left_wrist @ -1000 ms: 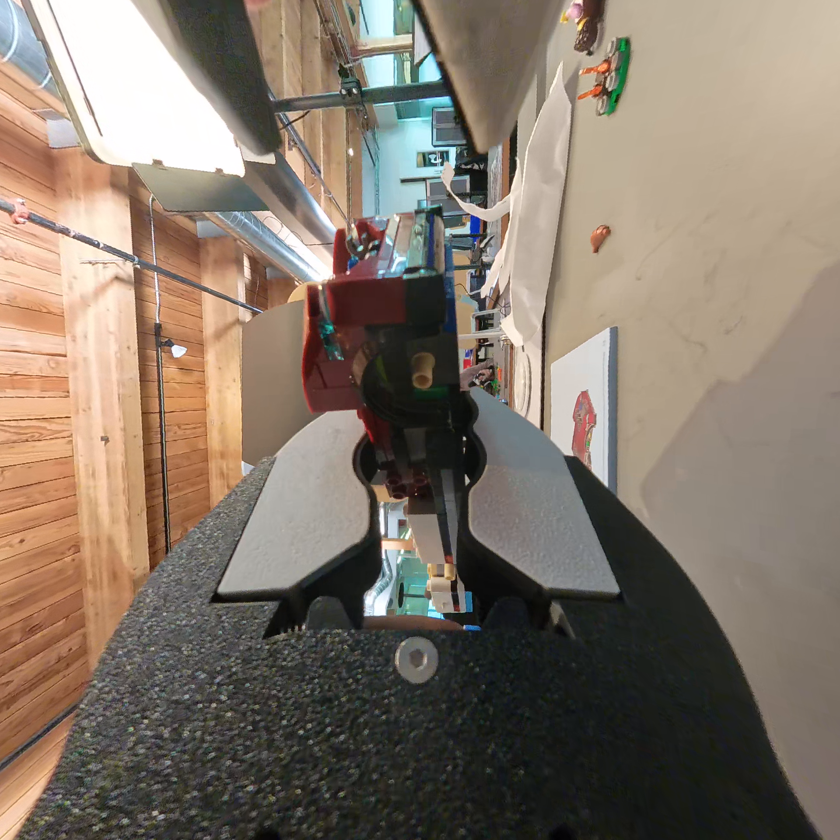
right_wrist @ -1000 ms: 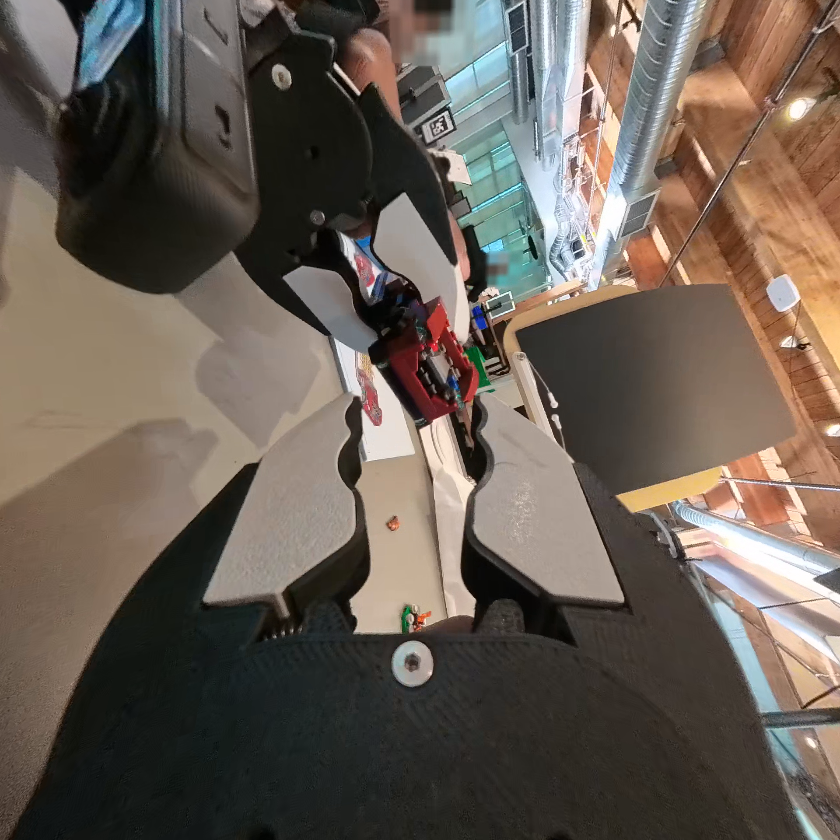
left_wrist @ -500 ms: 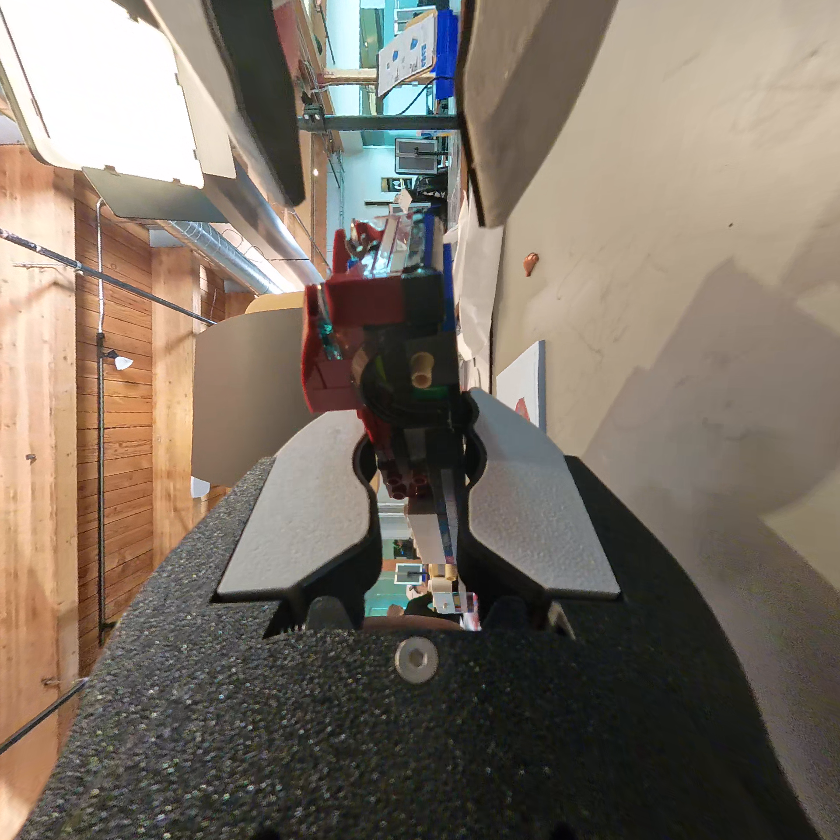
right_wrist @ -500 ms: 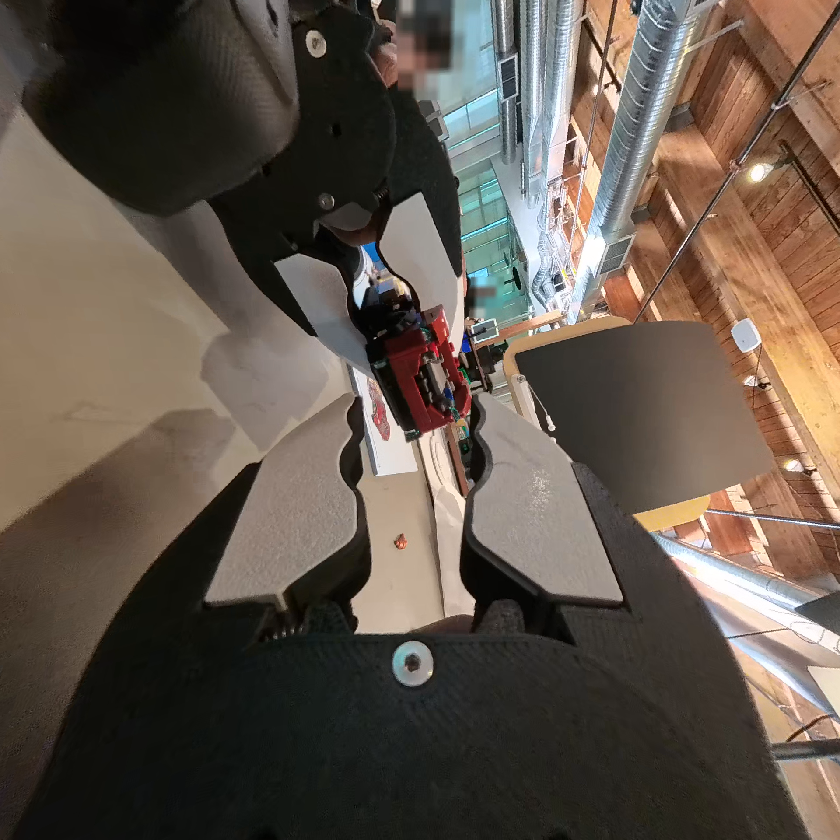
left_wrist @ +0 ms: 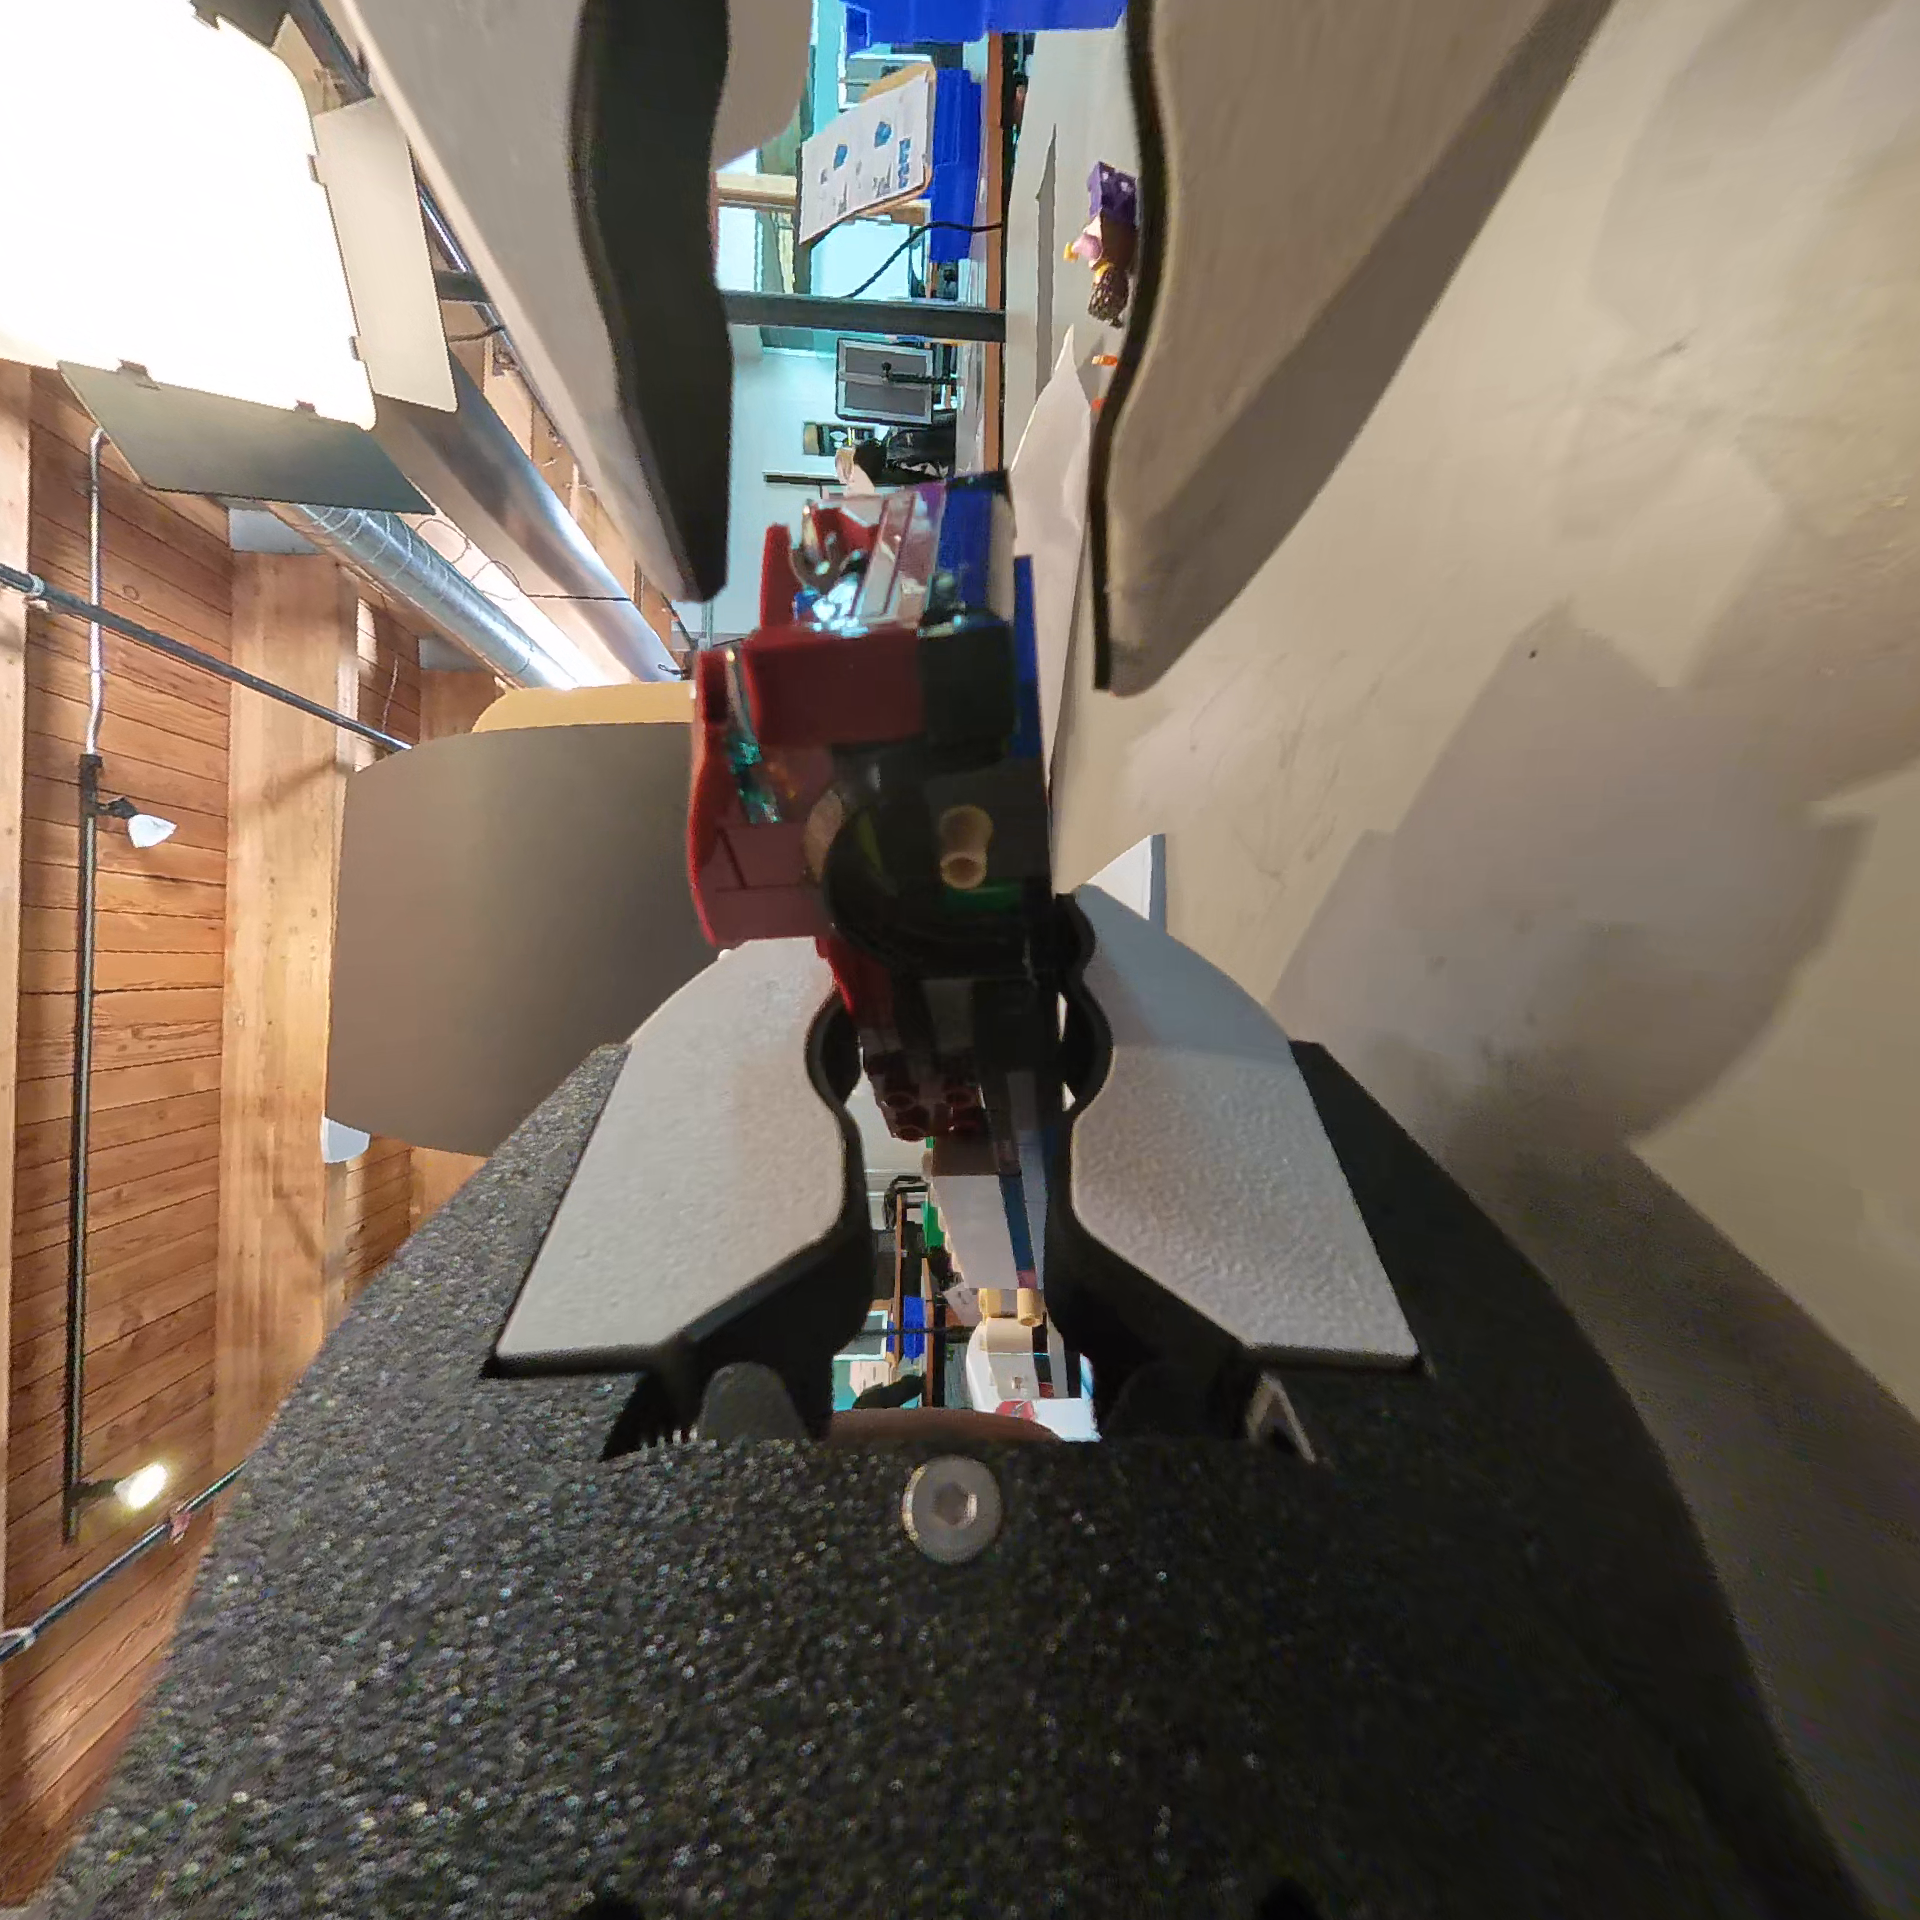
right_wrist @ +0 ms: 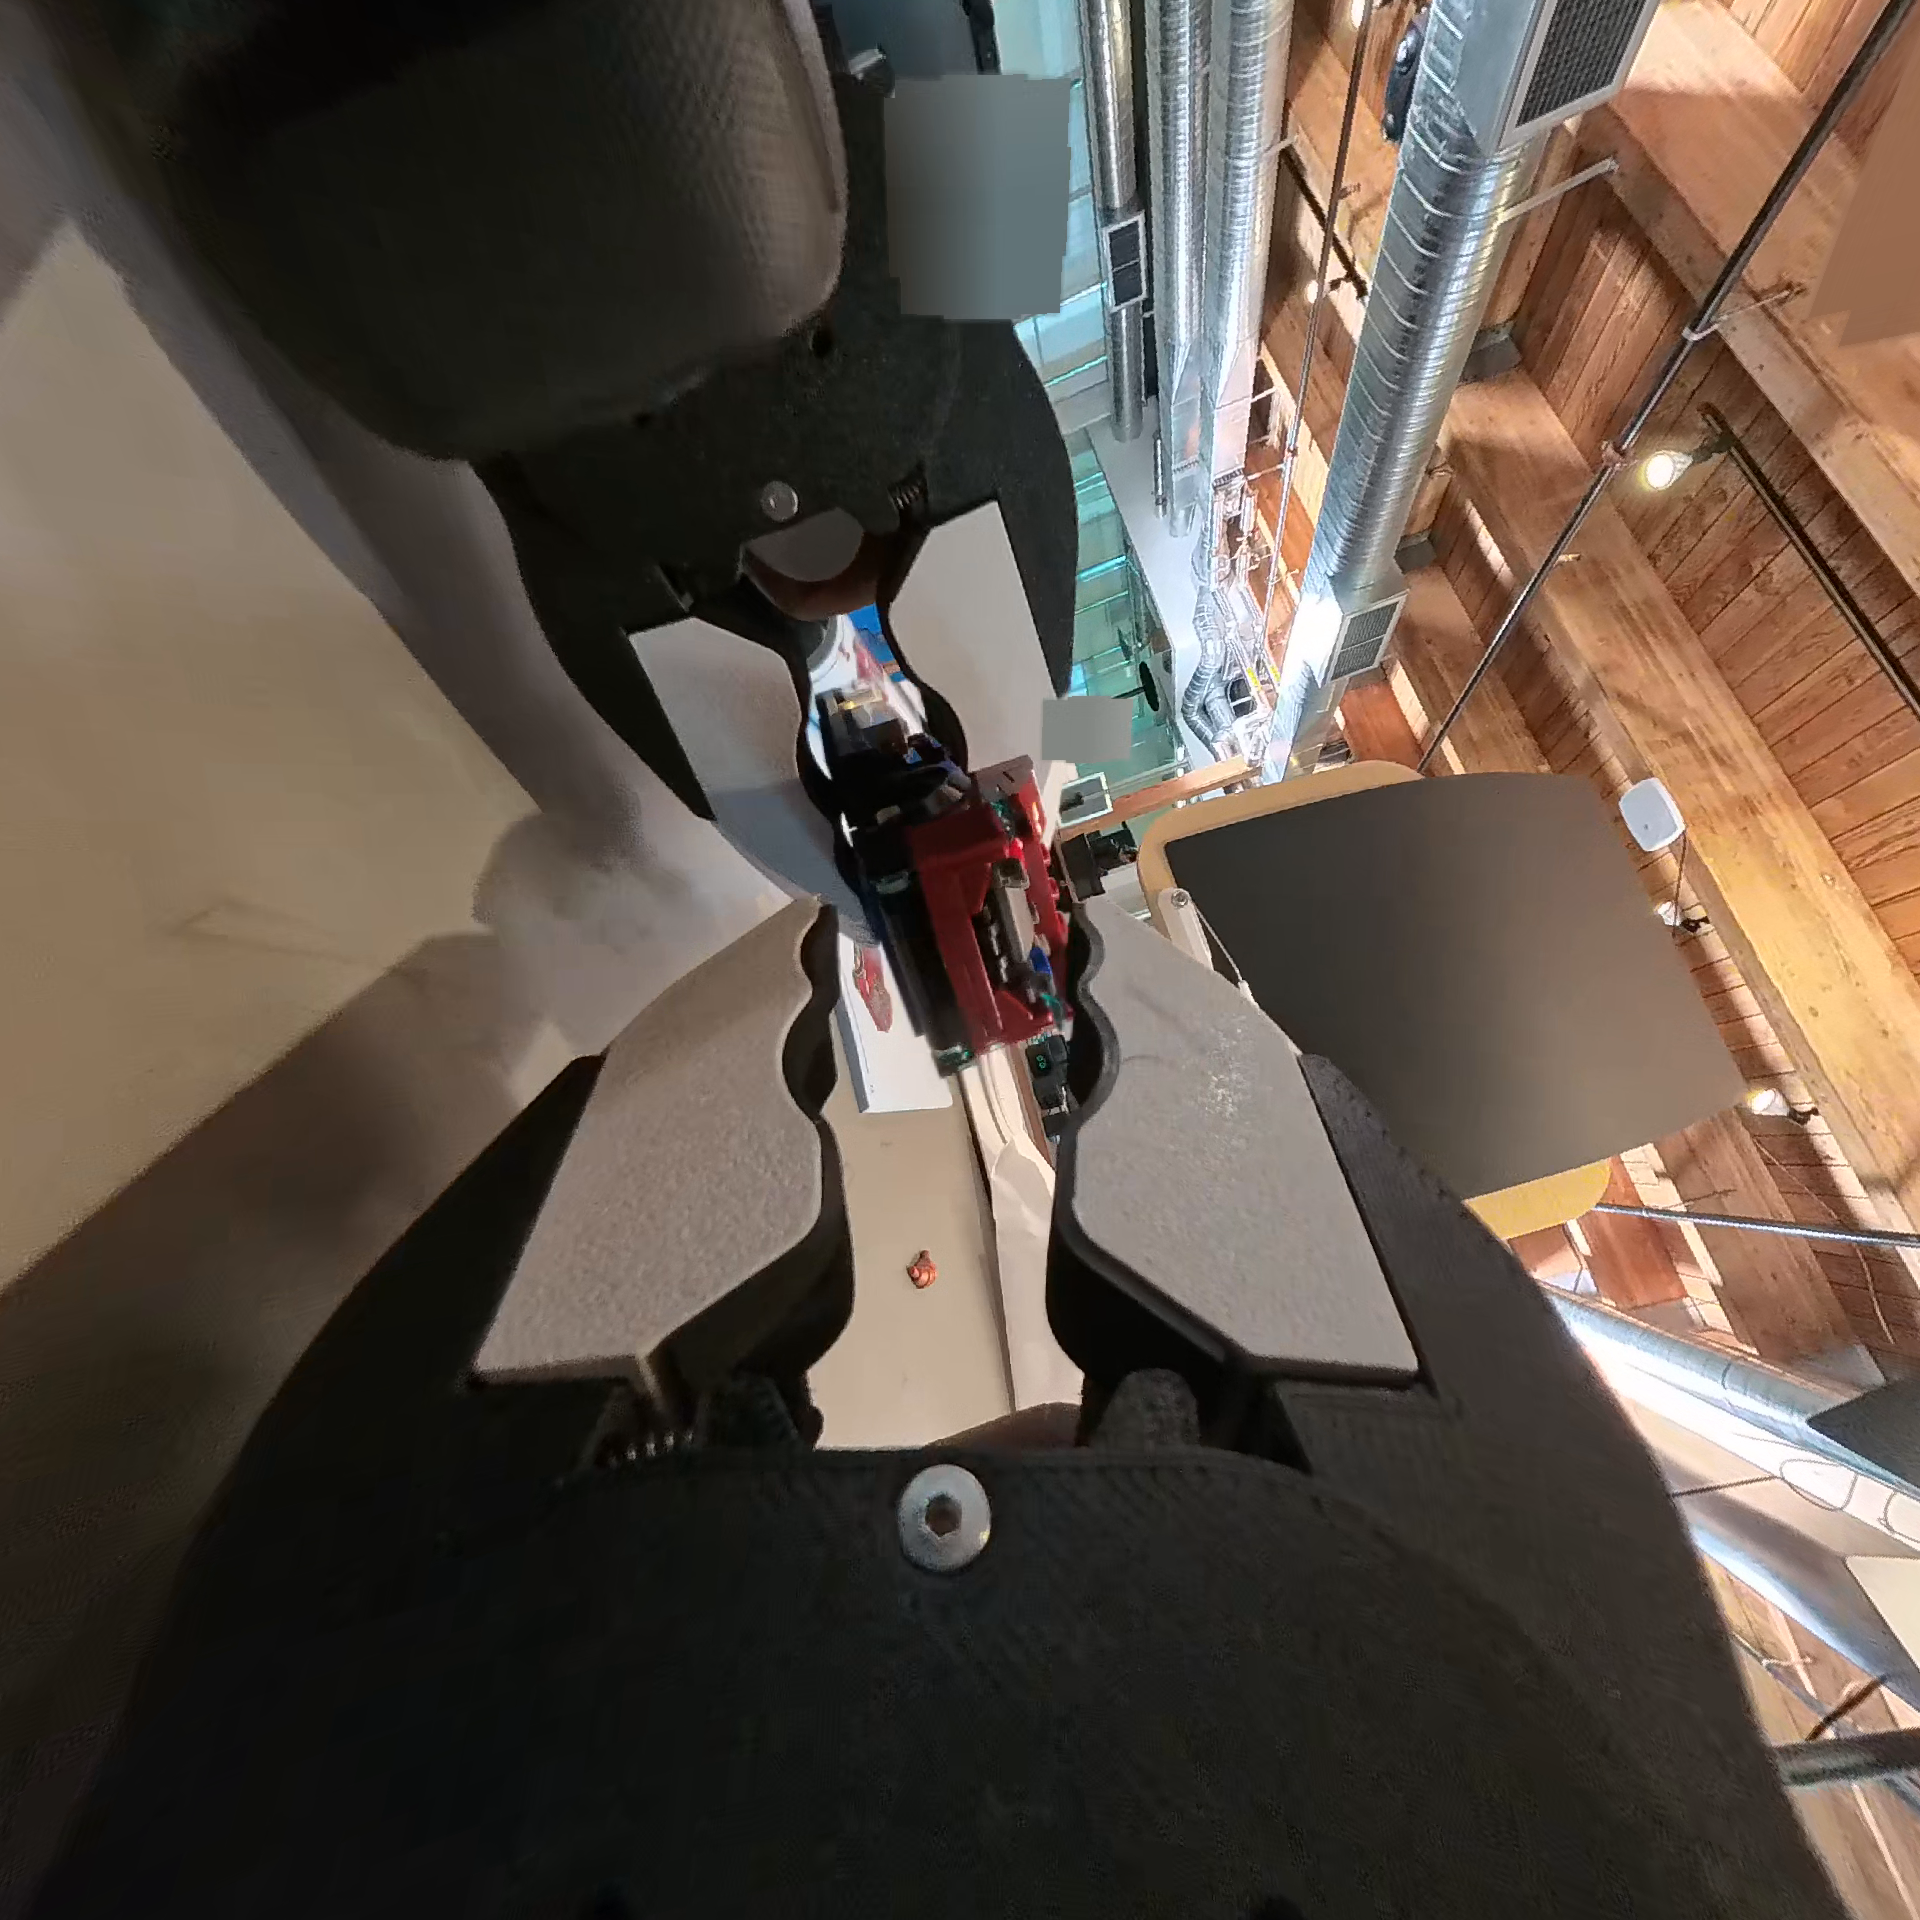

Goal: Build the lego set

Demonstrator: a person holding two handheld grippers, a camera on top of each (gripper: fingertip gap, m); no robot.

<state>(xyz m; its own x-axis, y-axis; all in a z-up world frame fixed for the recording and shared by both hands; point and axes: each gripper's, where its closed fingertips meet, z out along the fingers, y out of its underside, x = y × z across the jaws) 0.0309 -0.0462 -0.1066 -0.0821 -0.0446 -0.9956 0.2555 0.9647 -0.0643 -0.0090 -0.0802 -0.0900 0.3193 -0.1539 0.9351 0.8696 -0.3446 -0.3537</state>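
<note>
- Left tongs (left_wrist: 951, 997): clenched on a red and black brick-built toy car (left_wrist: 883, 790), both pads pressed to its lower part, held clear above the worktop (left_wrist: 1455, 520).
- Right tongs (right_wrist: 951, 987): spread wide around the car's far end (right_wrist: 977, 935); left pad apart from it, right pad just beside it, contact unclear.

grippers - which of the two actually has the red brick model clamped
The left gripper: the red brick model sits pinched between its fingers. The right gripper only straddles the model's far end, a gap showing beside one finger.
</note>
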